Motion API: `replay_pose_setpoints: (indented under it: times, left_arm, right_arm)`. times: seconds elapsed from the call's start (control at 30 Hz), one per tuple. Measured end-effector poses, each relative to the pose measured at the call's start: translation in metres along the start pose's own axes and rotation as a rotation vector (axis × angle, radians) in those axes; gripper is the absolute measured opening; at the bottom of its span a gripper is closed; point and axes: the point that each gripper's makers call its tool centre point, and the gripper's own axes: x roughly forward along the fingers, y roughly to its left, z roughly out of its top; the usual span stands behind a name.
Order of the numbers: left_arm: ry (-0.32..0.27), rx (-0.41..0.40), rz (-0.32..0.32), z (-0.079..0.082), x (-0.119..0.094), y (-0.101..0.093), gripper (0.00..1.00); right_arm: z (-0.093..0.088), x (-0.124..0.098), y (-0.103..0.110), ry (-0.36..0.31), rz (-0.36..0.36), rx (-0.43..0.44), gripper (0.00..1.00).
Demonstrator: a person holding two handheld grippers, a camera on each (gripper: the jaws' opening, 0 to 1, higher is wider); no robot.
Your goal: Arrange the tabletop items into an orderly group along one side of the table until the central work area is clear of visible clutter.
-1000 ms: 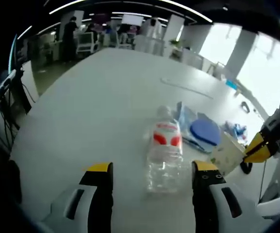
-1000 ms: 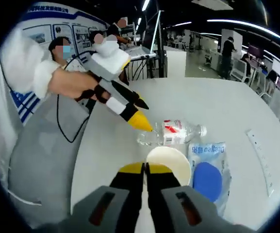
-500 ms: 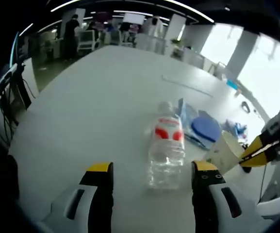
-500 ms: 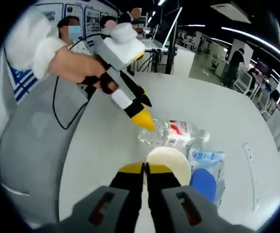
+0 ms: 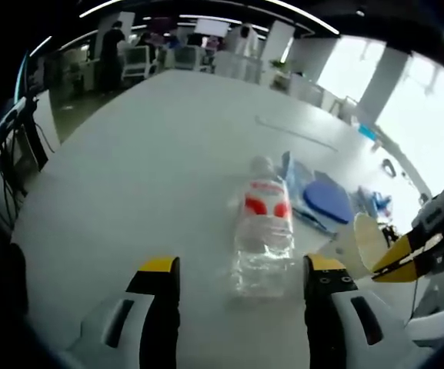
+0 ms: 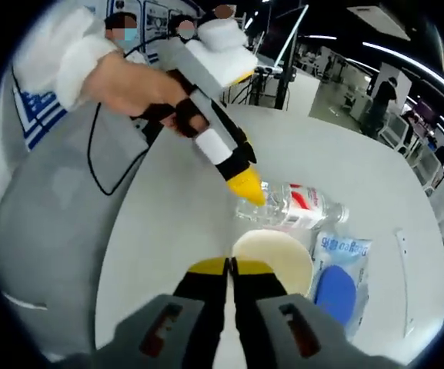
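A clear plastic bottle with a red-and-white label lies on its side on the white table. It lies just ahead of my left gripper, whose yellow-tipped jaws stand open on either side of its base. In the right gripper view, a hand holds the left gripper down at the base end of the bottle. My right gripper is shut on the rim of a cream paper cup. From the left gripper view, the cup hangs at the right in the right gripper.
A blue packet in clear wrap lies beside the bottle, also seen as the packet. A thin white strip lies farther out on the table. Cables hang off the table's left edge. A person in white stands at the table.
The left gripper's tip has shifted along the table toward the bottle's base. The cup in the right gripper has turned, now showing its inside to the left gripper view.
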Motion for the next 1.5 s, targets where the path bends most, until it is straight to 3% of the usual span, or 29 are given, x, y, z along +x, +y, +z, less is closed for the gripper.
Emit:
replay_pose_setpoints:
  times: [0.27,0.5,0.83,0.97,1.5]
  left_arm:
    - [0.001,0.001,-0.006,0.000,0.001,-0.002,0.62]
    - [-0.001,-0.001,-0.009,-0.001,0.000,-0.005,0.62]
    - [-0.001,-0.001,-0.012,-0.002,-0.001,-0.010,0.63]
    - [0.002,0.003,-0.011,-0.002,-0.002,-0.011,0.63]
    - [0.004,0.009,-0.006,-0.001,-0.007,-0.013,0.63]
  right_arm:
    - [-0.001,0.001,-0.001,-0.003,0.000,0.039,0.01]
    - [0.001,-0.002,-0.008,-0.033,-0.037,0.084,0.28]
    - [0.003,-0.013,-0.017,-0.079,-0.104,0.137,0.51]
    - [0.001,-0.017,-0.019,-0.092,-0.108,0.182,0.52]
    - [-0.002,-0.021,-0.019,-0.105,-0.129,0.219,0.51]
